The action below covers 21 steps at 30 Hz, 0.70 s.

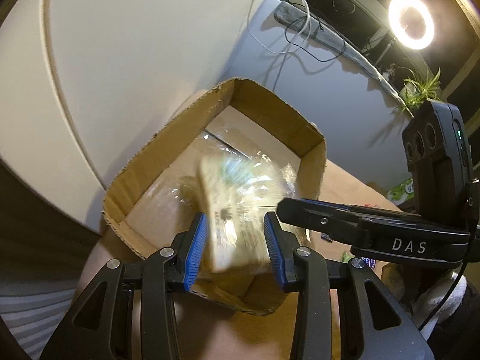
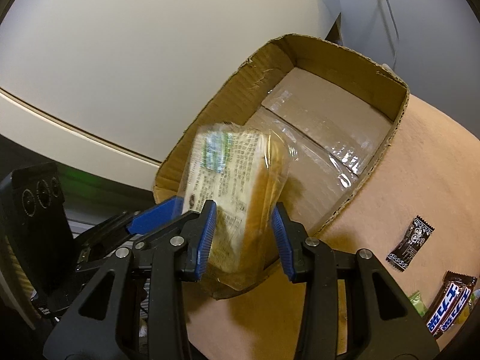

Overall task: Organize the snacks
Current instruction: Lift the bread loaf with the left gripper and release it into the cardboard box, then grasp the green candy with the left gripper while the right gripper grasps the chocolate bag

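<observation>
– Jaws on my left gripper stand partly apart, with the pack showing between the blue pads. It is smeared in that view, so I cannot tell whether the pads press on it.

– And your right side?

– Much the same. Jaws of my right gripper are partly apart around the pack's lower half. One pad looks to lie against the labelled face; the other sits just beside the clear wrap. I cannot tell whether that is a grip.

– What is the pack?

– Sliced bread in clear wrap with a printed white label, as far as I can read it. It stands tilted at the near corner of the box, its top leaning over the opening. I cannot tell whether the bottom end is inside the rim.

– How do the two grippers sit?

– Side by side, each tip close to one flank of the pack.

– Anything in the box?

– Only a bare floor with shiny tape along the seam.

– And elsewhere?

– On the desk, off to my right and well apart from the box, lie a dark candy and a brown bar.
</observation>
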Available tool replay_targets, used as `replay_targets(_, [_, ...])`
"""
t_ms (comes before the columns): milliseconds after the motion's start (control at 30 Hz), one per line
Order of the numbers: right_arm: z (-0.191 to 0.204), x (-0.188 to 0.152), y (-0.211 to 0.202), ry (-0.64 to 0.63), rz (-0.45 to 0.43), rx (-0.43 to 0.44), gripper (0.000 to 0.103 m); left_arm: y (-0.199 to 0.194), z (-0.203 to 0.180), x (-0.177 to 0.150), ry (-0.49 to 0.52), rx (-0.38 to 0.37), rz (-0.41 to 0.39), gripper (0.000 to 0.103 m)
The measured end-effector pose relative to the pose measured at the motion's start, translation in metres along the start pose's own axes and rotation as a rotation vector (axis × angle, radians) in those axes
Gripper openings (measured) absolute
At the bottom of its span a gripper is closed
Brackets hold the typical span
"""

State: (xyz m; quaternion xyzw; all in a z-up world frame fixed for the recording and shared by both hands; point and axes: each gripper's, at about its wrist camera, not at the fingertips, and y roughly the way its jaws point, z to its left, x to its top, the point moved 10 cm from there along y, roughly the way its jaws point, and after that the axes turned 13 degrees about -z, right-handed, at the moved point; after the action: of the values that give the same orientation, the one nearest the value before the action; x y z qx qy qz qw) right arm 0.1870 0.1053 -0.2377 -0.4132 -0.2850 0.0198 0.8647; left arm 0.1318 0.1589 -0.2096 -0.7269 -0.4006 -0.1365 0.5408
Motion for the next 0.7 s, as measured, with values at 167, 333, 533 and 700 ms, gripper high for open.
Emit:
replay_targets(167, [-0.004, 0.003, -0.005, -0.004, -0.017, -0.009, 0.055, -0.005, 0.003, 0.001, 0.003, 0.006, -0.007, 0.036])
replay_targets(333, [-0.007, 0.005, -0.02, -0.041, -0.043, -0.034, 0.063, -0.013, -0.007, 0.002, 0.045, -0.008, -0.021, 0.04])
replay_targets(533, [-0.029, 0.004, -0.055, -0.088, -0.104, -0.116, 0.066, -0.021, -0.027, -0.002, 0.129, -0.021, -0.049, 0.048])
replay_targets(700, [-0.063, -0.002, -0.092, -0.096, -0.145, -0.207, 0.066, -0.02, -0.051, -0.016, 0.165, -0.055, -0.027, 0.048])
